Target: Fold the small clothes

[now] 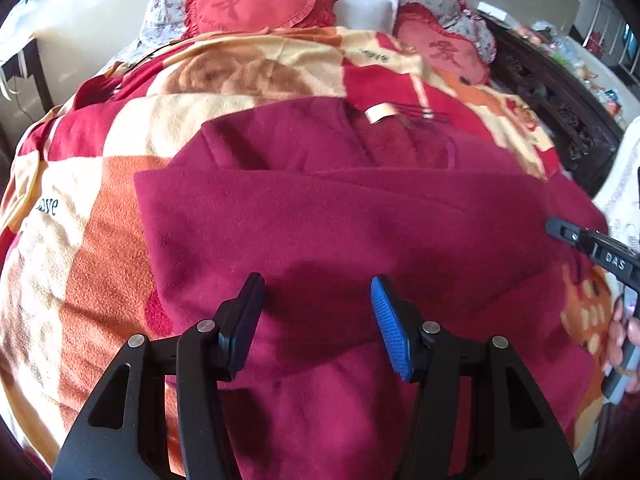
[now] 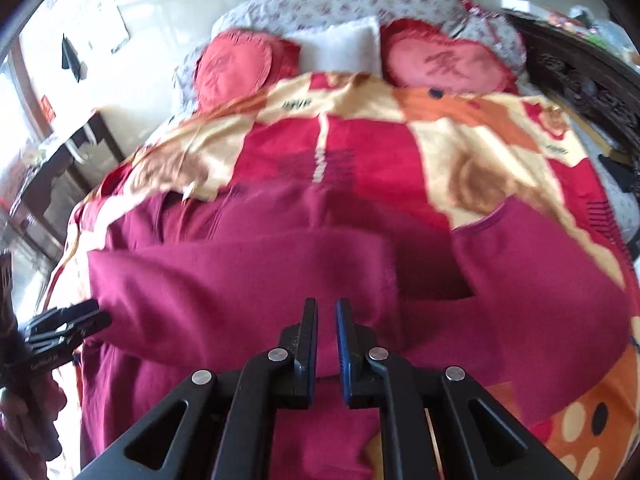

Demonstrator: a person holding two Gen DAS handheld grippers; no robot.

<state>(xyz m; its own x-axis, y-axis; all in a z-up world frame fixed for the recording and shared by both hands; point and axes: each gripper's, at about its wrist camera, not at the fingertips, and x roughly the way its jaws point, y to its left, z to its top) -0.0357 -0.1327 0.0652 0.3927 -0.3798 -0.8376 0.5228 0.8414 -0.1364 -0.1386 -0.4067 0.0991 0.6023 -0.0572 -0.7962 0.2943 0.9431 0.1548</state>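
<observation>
We hover our left gripper (image 1: 318, 320), jaws spread, and right gripper (image 2: 327, 340), jaws nearly together and empty, over the maroon garment (image 1: 320, 208) at twelve o'clock.

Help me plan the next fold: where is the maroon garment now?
The maroon garment lies spread on the patterned blanket, below both tongs in both wrist views, at the near end of the bed from the heart pillows.

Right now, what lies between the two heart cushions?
A white pillow, between the left heart cushion and right heart cushion, in both wrist views.
</observation>
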